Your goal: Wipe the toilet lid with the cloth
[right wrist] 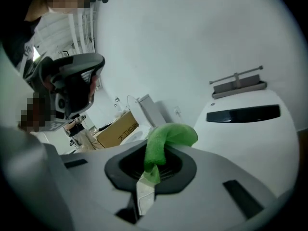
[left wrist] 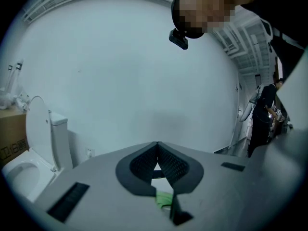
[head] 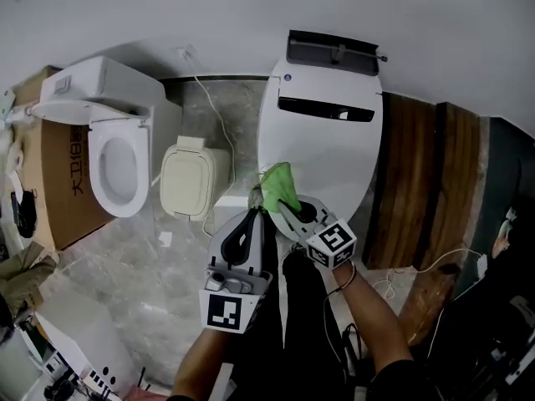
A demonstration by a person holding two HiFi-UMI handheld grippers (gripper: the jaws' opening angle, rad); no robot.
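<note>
- Setting: white-walled room with a grey marbled floor (head: 125,266). A second toilet (head: 117,161) with its seat raised stands at the left, well apart from the work.
- Toilet lid (head: 322,153): white, closed, smooth and glossy. Probably slick under a cloth, so a flat, pressed contact should serve best.
- Cloth (head: 280,186): green, soft, limp and light. It is held above the near edge of the lid, bunched into an upright fold that flops over at the top. A pale strip hangs from its lower end.
- Right gripper (head: 288,210): jaws closed on the cloth mid-length. The hold looks secure, but a grip nearer one edge would likely leave more cloth free to spread on the lid.
- Left gripper (head: 253,215): just beside the right one, jaws together at the tips with nothing between them. A sliver of green shows low in its own view.
</note>
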